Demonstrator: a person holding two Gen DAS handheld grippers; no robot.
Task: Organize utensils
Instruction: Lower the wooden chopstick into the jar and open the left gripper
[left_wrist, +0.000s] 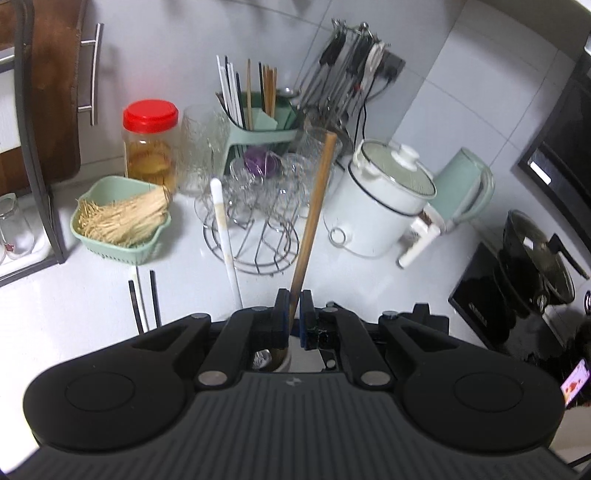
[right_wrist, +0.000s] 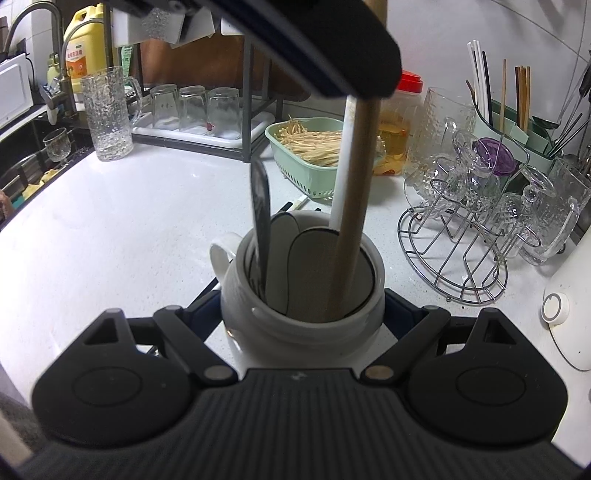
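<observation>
A white ceramic jar with a side handle stands on the white counter. My right gripper is shut on the jar, one finger on each flank. Inside it stand a wooden-handled utensil, a white handle, a dark metal spoon and white spoons with dark rims. My left gripper is shut on the wooden handle just above the jar's mouth. The white handle leans to its left. The left gripper's body fills the top of the right wrist view.
A green basket of pale sticks, a red-lidded jar, a wire rack of glasses, a green chopstick holder and a white electric pot stand behind. Black chopsticks lie on the counter. A black wok sits at the right.
</observation>
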